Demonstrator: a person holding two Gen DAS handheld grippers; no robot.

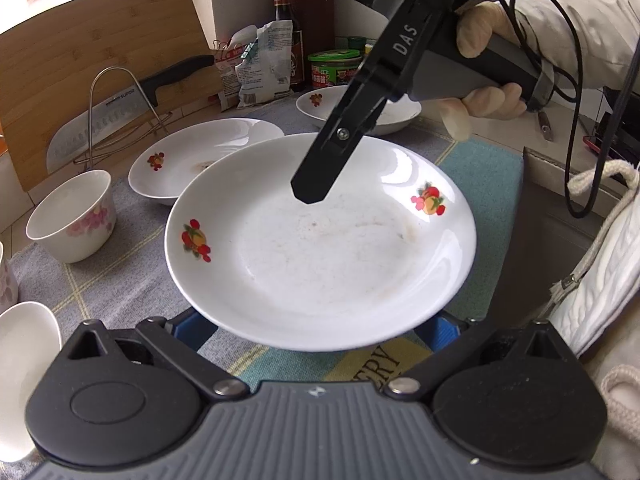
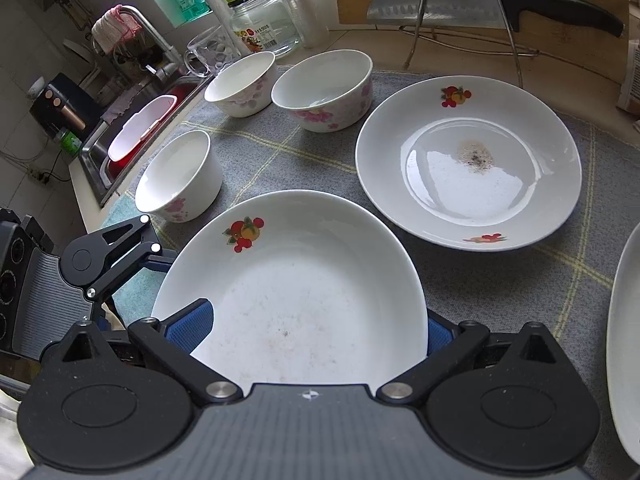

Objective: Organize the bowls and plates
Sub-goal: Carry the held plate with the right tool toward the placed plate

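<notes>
A white fruit-print plate (image 1: 320, 240) is lifted above the grey cloth; it fills the lower middle of the right wrist view (image 2: 296, 292). My left gripper (image 1: 316, 332) grips its near rim, blue pads mostly hidden under the plate. My right gripper (image 2: 316, 340) clamps the opposite rim, with blue pads (image 2: 188, 328) at both edges; it shows in the left wrist view (image 1: 310, 194) over the plate. A second plate (image 2: 468, 160) with a brown stain lies on the cloth. A third plate (image 1: 360, 108) lies farther off. Three floral bowls (image 2: 322, 88) (image 2: 240, 82) (image 2: 178, 174) stand upright.
A cleaver (image 2: 440, 10) rests on a wire rack against a wooden board (image 1: 100, 60). Jars, bottles and packets (image 1: 260, 64) line the back wall. A sink (image 2: 136, 132) with a red basin lies left of the cloth. A glass jar (image 2: 262, 20) and mug stand behind the bowls.
</notes>
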